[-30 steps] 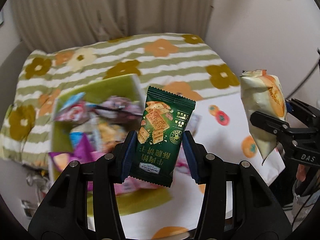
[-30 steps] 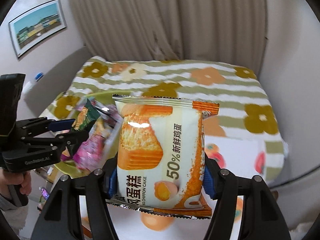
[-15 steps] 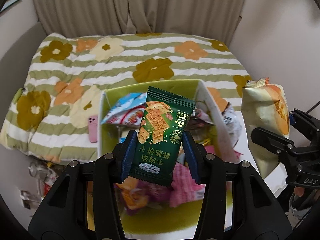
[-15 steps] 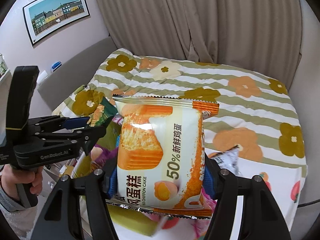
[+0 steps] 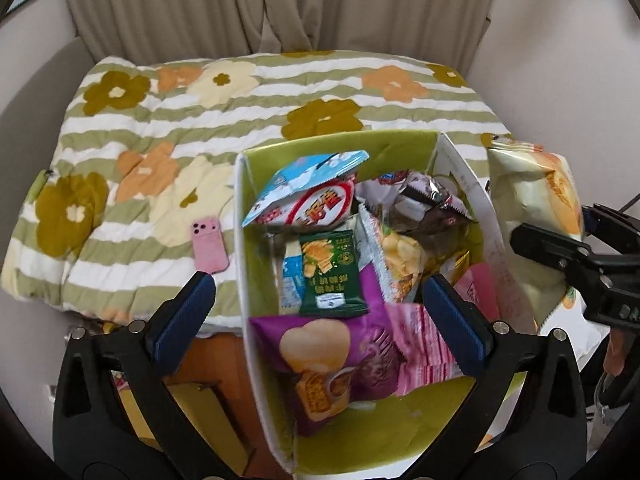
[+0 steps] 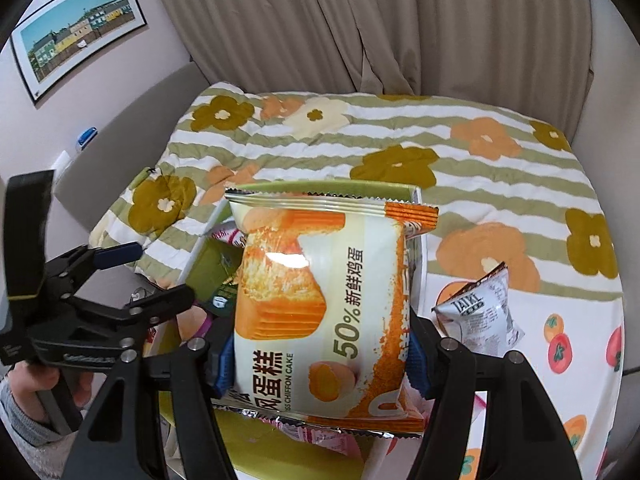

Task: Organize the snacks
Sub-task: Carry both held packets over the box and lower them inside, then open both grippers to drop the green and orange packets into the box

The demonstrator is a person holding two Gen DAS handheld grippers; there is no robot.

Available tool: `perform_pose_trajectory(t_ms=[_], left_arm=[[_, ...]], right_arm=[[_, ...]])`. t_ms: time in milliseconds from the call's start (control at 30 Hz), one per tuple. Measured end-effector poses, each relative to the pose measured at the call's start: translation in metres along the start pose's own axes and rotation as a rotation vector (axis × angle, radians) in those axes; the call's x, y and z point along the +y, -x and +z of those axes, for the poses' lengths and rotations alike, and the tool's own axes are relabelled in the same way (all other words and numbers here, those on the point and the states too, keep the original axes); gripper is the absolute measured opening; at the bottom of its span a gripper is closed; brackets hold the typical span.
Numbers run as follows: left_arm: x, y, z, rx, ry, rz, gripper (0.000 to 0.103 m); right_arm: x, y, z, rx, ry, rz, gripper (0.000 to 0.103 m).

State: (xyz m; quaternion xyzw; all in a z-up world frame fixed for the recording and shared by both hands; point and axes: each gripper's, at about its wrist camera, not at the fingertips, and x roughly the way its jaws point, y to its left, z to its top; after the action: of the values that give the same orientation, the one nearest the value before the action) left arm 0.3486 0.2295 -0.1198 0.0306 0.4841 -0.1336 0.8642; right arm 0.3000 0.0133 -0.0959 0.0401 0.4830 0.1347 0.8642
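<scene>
Done: the green cracker packet (image 5: 333,274) is seen lying in the box (image 5: 464,168) among other snacks, at 12 o'clock from the left gripper (image 5: 320,312)
Left fingers: opening, nothing between them
Right fingers: the right gripper (image 6: 320,356) is clenched on the chiffon cake packet (image 6: 320,300), held over the box
Left: the cake packet is not yet dropped; a grey packet (image 6: 480,312) lies on the bench (image 6: 580,320) at 3 o'clock

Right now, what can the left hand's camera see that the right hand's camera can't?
Only the left wrist view shows a pink phone on the blanket and the snacks piled inside the box. Only the right wrist view shows a framed picture and a silver packet outside the box. Both show the chiffon cake pack, the green cracker pack and the box.
</scene>
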Motion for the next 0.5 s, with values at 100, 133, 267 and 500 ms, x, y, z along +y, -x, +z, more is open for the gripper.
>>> perform_pose_trajectory(t_ms=[100,133,267,500], left_arm=[[0.004,0.002,-0.005,-0.002,-0.001,-0.006,0.103],[0.006,0.002,-0.007,0.0,-0.001,-0.008,0.103],[0.013,0.0,-0.011,0.01,0.011,-0.021,0.103],[0.029,-0.002,-0.016,0.027,0.06,-0.039,0.103]], right_arm=[[0.002,-0.007,0.0,0.02,-0.014,-0.009,0.061],[0.005,-0.01,0.0,0.027,-0.016,-0.013,0.061],[0.01,-0.018,-0.001,0.046,-0.022,-0.017,0.061],[0.018,-0.027,0.0,0.074,-0.023,0.0,0.062]])
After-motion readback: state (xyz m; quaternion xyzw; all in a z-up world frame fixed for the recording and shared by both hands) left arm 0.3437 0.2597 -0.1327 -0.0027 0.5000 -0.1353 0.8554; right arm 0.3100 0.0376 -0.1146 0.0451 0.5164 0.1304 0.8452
